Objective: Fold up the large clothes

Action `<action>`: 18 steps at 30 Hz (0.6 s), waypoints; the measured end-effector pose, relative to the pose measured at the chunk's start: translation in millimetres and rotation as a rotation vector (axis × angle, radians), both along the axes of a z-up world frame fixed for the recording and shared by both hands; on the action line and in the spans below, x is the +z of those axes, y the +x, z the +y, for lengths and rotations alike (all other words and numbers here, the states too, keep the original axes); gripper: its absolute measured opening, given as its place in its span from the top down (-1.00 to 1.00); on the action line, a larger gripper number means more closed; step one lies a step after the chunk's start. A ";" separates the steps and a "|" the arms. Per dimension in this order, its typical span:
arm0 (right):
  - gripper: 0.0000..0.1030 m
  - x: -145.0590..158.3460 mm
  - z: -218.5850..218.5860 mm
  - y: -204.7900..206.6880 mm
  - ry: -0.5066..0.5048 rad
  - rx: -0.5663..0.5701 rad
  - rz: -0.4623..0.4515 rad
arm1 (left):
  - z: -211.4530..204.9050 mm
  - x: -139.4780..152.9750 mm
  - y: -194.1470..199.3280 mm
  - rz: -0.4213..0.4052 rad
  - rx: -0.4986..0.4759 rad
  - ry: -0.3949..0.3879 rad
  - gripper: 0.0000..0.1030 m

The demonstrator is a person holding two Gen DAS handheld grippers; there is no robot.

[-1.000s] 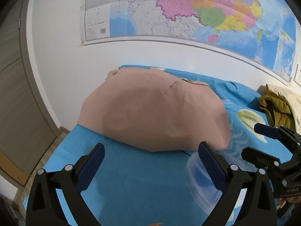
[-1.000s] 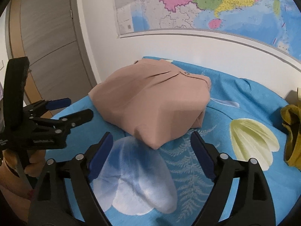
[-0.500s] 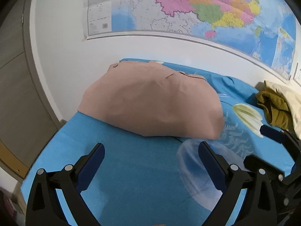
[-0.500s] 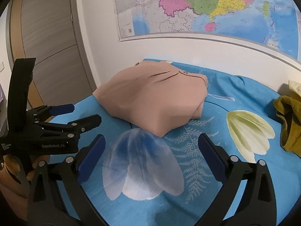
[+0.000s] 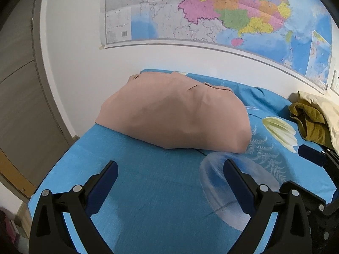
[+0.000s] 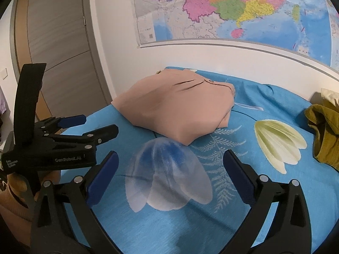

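Observation:
A folded tan-pink garment lies on the blue flowered bedsheet near the wall; it also shows in the right wrist view. My left gripper is open and empty, held back from the garment's near edge. My right gripper is open and empty, just short of the garment's near corner. The left gripper also shows in the right wrist view, open at the left. Part of the right gripper shows at the right edge of the left wrist view.
An olive-green garment and a cream one lie bunched at the bed's right end. A large wall map hangs above the bed. A brown door stands to the left, beyond the bed's left edge.
Both grippers have pulled back from the folded garment toward the bed's near edge. The right gripper's jaws stand wider than a second ago. The garment has not moved.

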State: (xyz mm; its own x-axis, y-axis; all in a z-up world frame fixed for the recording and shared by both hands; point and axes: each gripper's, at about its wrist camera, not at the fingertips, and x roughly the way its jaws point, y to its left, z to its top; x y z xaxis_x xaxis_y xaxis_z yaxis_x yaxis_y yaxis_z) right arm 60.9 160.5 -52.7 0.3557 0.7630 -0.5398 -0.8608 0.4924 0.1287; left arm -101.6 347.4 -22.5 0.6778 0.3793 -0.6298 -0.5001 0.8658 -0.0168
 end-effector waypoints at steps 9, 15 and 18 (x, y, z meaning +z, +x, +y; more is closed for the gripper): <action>-0.89 1.0 -5.2 -9.1 0.002 -0.013 -0.025 | -4.1 2.3 -11.4 -0.016 -0.002 0.010 -0.86; -0.89 2.2 -9.2 -13.2 0.014 -0.008 -0.024 | -8.9 3.1 -17.1 -0.022 -0.012 0.018 -0.86; -0.89 2.7 -10.4 -14.8 0.015 -0.008 -0.027 | -9.9 3.1 -19.3 -0.024 -0.014 0.015 -0.86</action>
